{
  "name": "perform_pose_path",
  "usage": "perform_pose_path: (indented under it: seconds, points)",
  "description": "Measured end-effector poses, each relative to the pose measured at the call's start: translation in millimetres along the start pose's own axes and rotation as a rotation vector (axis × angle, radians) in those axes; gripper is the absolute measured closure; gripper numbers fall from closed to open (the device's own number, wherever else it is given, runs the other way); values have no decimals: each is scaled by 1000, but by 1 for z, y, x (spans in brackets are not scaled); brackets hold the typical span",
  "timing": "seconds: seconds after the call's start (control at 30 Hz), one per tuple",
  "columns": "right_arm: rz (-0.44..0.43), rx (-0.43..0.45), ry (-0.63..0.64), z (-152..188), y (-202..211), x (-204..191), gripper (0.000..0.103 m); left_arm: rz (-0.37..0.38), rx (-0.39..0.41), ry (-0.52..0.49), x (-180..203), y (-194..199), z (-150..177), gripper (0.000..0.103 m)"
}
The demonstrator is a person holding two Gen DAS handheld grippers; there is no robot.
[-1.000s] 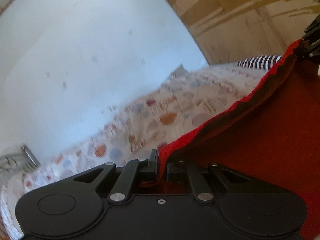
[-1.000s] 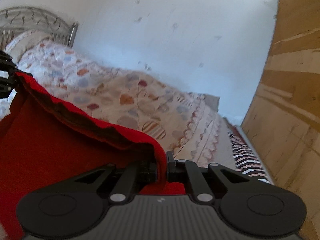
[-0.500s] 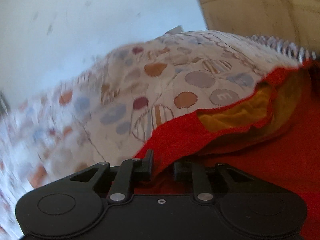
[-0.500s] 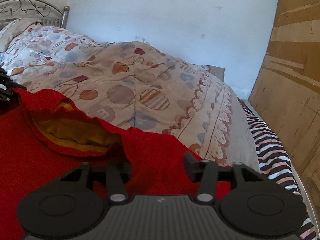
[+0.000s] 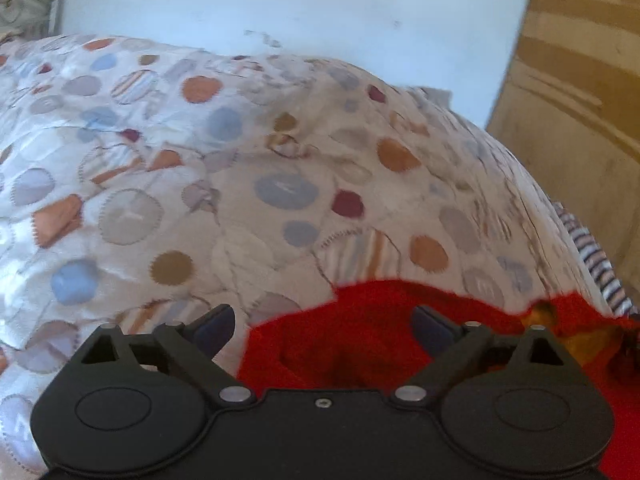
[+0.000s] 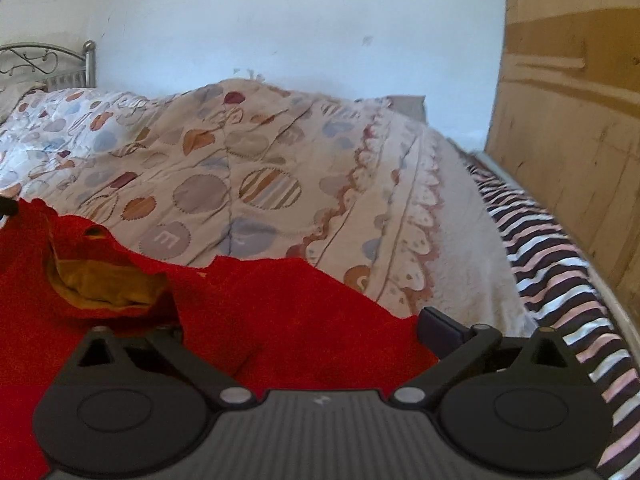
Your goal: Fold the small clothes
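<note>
Both grippers have let go since 1 second ago: left gripper [image 5: 323, 322] and right gripper [image 6: 300, 330] jaws spread, leaving the red garment [image 6: 256, 320] flat on the bed [image 6: 248, 168] for folding.

Left wrist view: low and close over the bed, looking forward between the spread fingers of the left gripper [image 5: 323, 324] across the patterned quilt [image 5: 168, 184] toward the white wall [image 5: 280, 0]. Right wrist view: same low, close stance behind the right gripper [image 6: 304, 328], facing the same wall, with the striped sheet [image 6: 560, 264] at right. Both views share the quilt, the wall, the wooden panel [image 6: 568, 100], the metal headboard [image 6: 44, 60] and the red garment [image 6: 280, 312].
</note>
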State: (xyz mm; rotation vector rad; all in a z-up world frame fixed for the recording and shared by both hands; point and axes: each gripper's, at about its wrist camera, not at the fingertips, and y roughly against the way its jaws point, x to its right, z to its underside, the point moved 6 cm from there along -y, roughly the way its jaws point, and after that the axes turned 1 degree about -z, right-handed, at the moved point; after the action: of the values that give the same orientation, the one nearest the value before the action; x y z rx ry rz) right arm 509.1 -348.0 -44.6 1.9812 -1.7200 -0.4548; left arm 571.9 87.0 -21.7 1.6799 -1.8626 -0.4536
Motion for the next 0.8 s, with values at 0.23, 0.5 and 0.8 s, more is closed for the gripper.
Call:
perform_pose_path:
  seconds: [0.23,0.5,0.8]
  points:
    - [-146,-121,127,-3,-1,-11,0,62,36,-58,5,20,10,1]
    - [-273,26,31,-5,45,4,0,173,30,-154,19,34,43,1]
    - [-374,10,94,3,47,-15,0,182,19,-135,19,27,42,1]
